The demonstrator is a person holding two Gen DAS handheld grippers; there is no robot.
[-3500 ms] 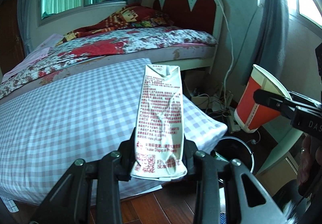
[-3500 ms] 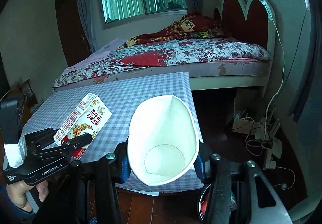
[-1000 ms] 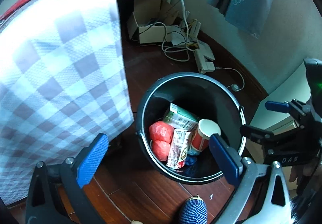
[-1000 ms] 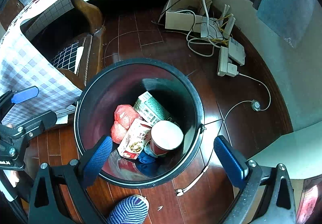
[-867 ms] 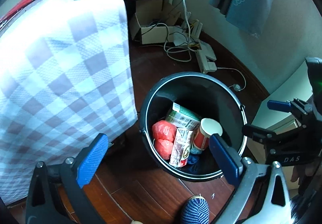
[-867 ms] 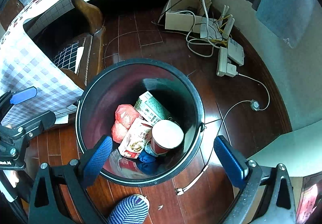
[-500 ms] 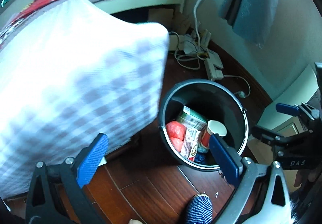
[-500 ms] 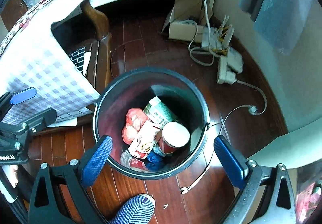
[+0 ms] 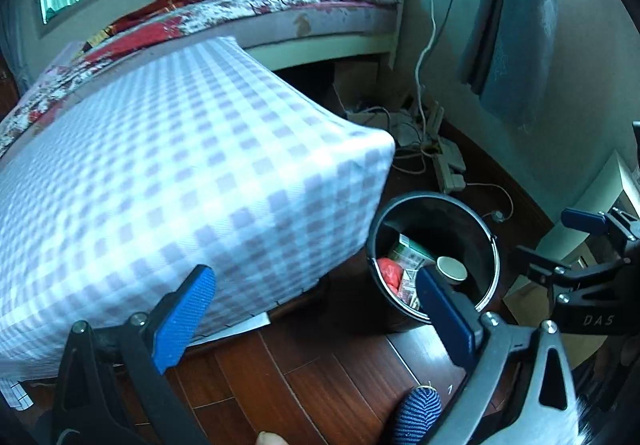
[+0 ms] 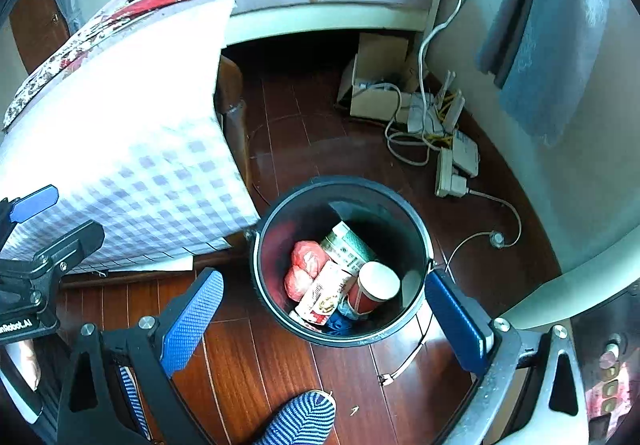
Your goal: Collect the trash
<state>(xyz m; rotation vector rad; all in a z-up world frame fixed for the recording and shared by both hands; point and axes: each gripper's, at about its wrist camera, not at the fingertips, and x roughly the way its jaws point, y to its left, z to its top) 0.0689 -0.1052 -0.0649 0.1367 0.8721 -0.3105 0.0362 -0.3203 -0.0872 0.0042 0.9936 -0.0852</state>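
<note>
Hovering with both grippers empty above the floor beside the table. Left gripper (image 9: 316, 309) has its blue pads spread wide, nothing between them; right gripper (image 10: 324, 317) likewise spread, framing the black bin (image 10: 420, 229) from above.

Trash is in the bin: a red paper cup (image 10: 374, 287) on its side, a milk carton (image 10: 324, 293), a green-and-white carton (image 10: 350, 247), and red bag-like wads (image 10: 306, 269). All sit below the rim, nothing hanging over the edge.

We judge the drop-off done; the step in hand is clearing away and going for whatever is left. The checked tablecloth (image 9: 180, 185) shows no trash in either view, but its far side is blurred, so we can't rule out more.

To do it well:
- lift straight up before swinging, so pads don't clip the bin rim or its handle
- keep clear of the tablecloth corner overhanging near the bin
- mind the striped slipper (image 10: 300, 421) near the bin
- keep pads spread for the next pick
</note>
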